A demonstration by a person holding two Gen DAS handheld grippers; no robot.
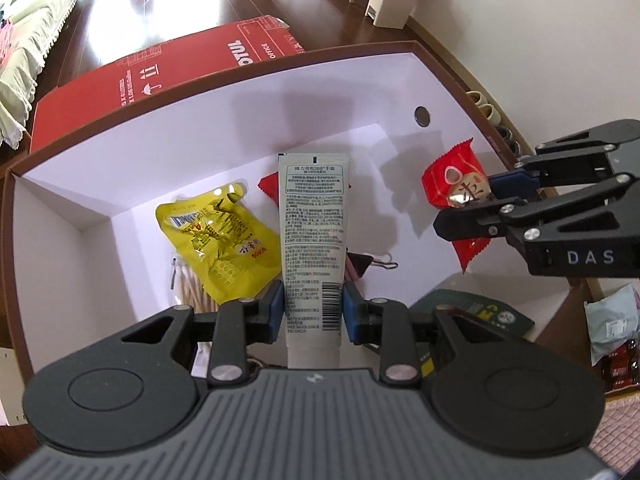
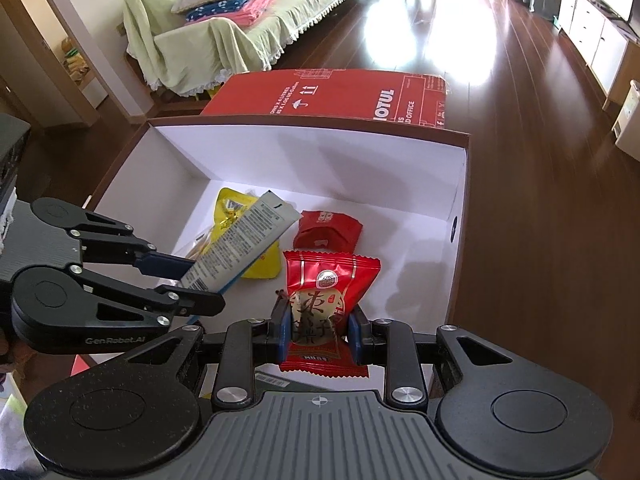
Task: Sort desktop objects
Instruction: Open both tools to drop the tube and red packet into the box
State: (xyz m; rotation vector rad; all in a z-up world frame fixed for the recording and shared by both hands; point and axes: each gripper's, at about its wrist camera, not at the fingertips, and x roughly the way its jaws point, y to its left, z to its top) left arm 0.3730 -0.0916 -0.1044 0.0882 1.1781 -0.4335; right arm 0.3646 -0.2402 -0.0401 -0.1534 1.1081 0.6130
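Both grippers hang over a white-lined box (image 1: 224,128) with brown outer walls. The left gripper (image 1: 313,312) pinches a pale hand-cream tube (image 1: 314,224) between its blue pads (image 1: 276,308), gripping near the cap end. In the left wrist view the tube's long axis runs straight away from the camera, its flat crimped end pointing toward the far wall of the box. From the right wrist view, the same tube (image 2: 240,244) appears slanted, crimped end raised toward the upper right, cap end down at the left gripper (image 2: 192,284).

The right gripper (image 2: 318,332) is closed on a red snack packet (image 2: 328,300), held upright with its long axis vertical in the right wrist view; the serrated top edge points away from the camera. In the left wrist view this packet (image 1: 452,184) is seen edge-on to the gripper (image 1: 472,204), tilted, above the right part of the box.

On the box floor lie a yellow pouch (image 1: 220,240), cotton swabs (image 1: 188,284) partly under it, and a black binder clip (image 1: 366,262) just right of the tube; the swabs and clip show only in the left wrist view. A second red packet (image 2: 328,230) lies fully visible in the right wrist view, whereas the left wrist view shows only its corner (image 1: 269,186) beside the tube. A red carton (image 2: 332,96) stands behind the box.
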